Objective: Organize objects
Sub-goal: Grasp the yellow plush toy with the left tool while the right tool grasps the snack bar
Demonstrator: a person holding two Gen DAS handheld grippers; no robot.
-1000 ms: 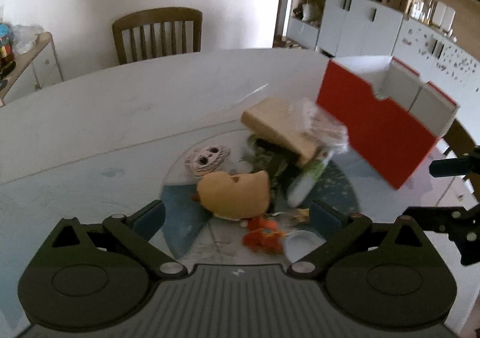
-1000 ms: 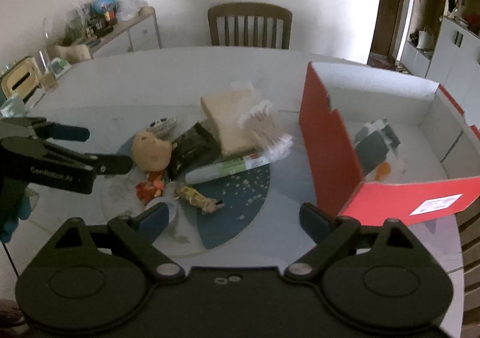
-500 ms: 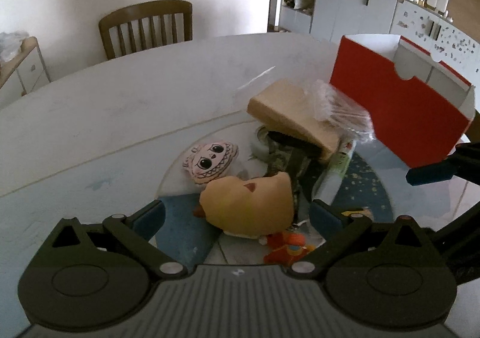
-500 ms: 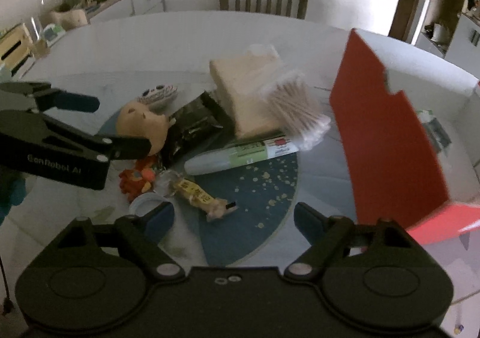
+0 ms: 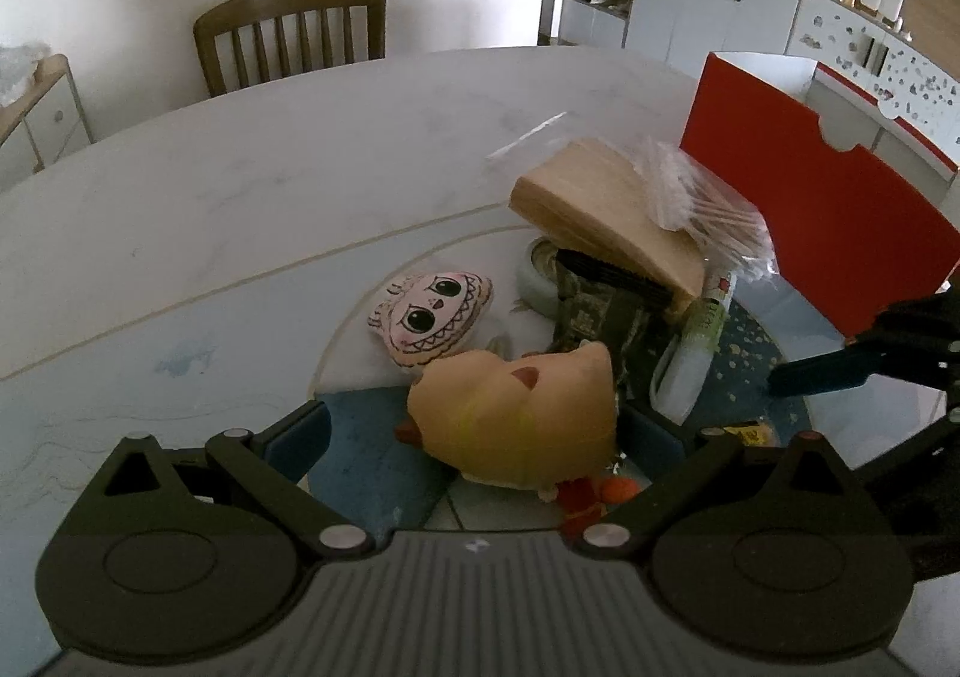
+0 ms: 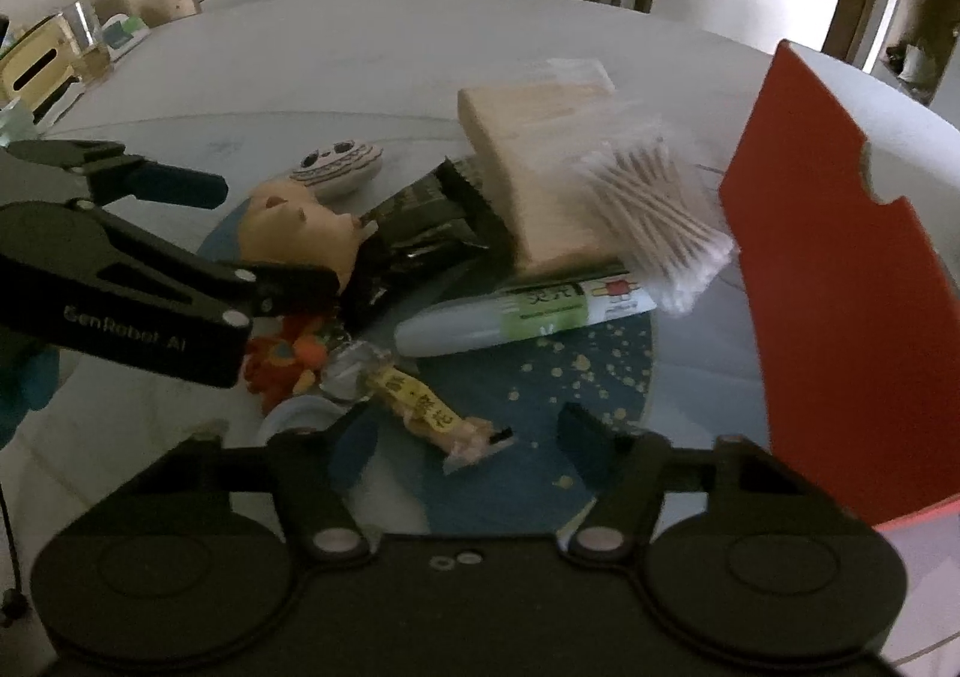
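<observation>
i note left gripper [image 5: 474, 425] wide around the plush [image 5: 516, 419], lower centre; right gripper [image 6: 468, 440], just narrowing, straddles the candy [image 6: 429, 413] unpinched. risk: plush snags clutter; box [image 6: 840, 281] waits right.

The box [image 6: 840, 287] is red outside, white inside. The plush [image 5: 516, 419] is pale yellow-orange. The flat face toy [image 5: 432, 317] is pink-white with black eyes. The tube [image 6: 516, 311] is white, green-labelled, on a blue mat [image 6: 570, 377] speckled yellow.
</observation>
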